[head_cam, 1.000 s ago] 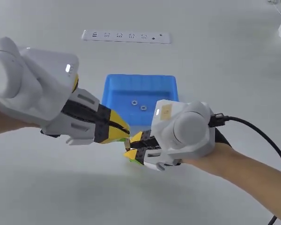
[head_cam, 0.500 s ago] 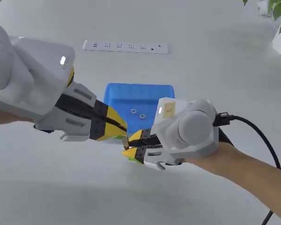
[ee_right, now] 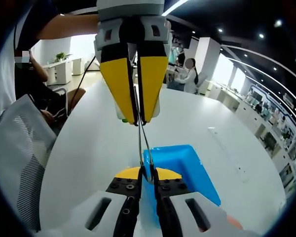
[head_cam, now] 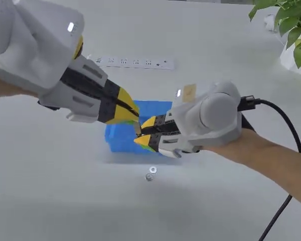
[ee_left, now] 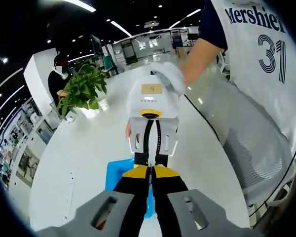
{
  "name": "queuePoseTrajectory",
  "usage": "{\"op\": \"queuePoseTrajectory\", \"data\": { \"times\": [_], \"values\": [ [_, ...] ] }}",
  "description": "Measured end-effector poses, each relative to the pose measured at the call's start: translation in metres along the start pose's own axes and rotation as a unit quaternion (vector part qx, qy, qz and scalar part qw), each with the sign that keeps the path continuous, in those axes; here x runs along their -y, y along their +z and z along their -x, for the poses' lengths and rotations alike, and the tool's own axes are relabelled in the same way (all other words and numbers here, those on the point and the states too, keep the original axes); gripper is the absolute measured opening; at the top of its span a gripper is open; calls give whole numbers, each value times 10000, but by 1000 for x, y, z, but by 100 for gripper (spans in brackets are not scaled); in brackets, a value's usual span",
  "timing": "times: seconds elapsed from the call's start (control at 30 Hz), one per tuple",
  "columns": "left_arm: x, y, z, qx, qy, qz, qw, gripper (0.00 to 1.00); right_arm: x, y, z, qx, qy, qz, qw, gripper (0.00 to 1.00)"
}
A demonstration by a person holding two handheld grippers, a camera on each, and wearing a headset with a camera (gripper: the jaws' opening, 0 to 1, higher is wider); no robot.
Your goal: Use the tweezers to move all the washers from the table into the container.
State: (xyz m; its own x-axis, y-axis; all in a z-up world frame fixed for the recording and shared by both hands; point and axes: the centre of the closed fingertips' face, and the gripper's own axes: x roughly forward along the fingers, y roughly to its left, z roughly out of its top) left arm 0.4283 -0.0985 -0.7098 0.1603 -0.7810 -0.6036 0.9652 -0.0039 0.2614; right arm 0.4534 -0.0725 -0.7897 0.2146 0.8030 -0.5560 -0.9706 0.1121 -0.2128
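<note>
Steel tweezers [ee_right: 140,143] are stretching between both grippers: the left gripper [ee_right: 137,121] is clamping one end and the right gripper [ee_right: 147,174] is pinching the other, by the blue container [ee_right: 183,165]. Two washers [head_cam: 153,170] are lying on the table [head_cam: 65,201] near it.

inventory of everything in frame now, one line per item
washers: two, silver, on table before the container
container: one, blue, on table behind the jaws
tweezers: one, metal, spanning both grippers' jaws
power strip: one, white, far side of table
plant: one, green, table's far right
cable: one, black, trailing from right gripper
table: one, white
left gripper: white, yellow jaws shut on tweezers
right gripper: white, yellow jaws shut on tweezers
right forearm: one, behind right gripper
</note>
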Motion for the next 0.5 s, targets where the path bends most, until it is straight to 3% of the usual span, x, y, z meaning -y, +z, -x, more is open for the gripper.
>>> {"op": "queuePoseTrajectory", "data": {
  "times": [0.2,0.5],
  "values": [
    [-17,-4,-2,17,50,-39,10000,5,18,0,-5,-23,-121,17,9999,11],
    [-34,-24,-15,-29,126,162,9998,5,32,-16,-23,-118,-92,-148,9998,11]
  ]
}}
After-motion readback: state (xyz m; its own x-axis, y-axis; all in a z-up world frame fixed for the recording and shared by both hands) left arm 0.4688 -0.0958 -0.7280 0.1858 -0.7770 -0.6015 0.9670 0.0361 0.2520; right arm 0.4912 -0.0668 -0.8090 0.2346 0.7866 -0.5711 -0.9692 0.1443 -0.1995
